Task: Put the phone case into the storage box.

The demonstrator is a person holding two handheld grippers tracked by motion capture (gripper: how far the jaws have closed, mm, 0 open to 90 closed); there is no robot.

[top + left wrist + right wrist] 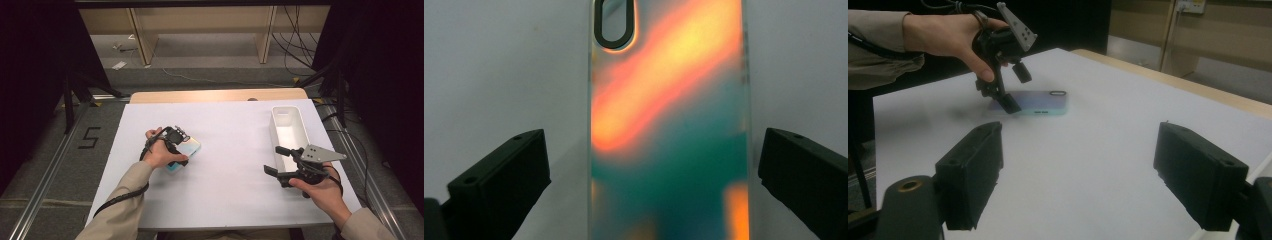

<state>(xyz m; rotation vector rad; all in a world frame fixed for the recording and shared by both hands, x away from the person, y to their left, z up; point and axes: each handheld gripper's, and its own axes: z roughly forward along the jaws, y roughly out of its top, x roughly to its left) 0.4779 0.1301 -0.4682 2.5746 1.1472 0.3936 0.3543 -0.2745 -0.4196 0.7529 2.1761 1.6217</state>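
Right claw (274,161) gapes empty beside the bin (289,126); left claw (651,165) straddles the phone case (669,120), unclamped.

We are in what looks like a lab or recording workspace. A bench (220,200) covered with a plain white sheet stands on grey carpet between metal rails (45,190). Black curtains (35,60) hang at both sides. Loose cables (295,45) trail across the floor behind, near the legs of light wooden furniture (142,40). A numeral five (89,137) is taped onto the floor at the left.
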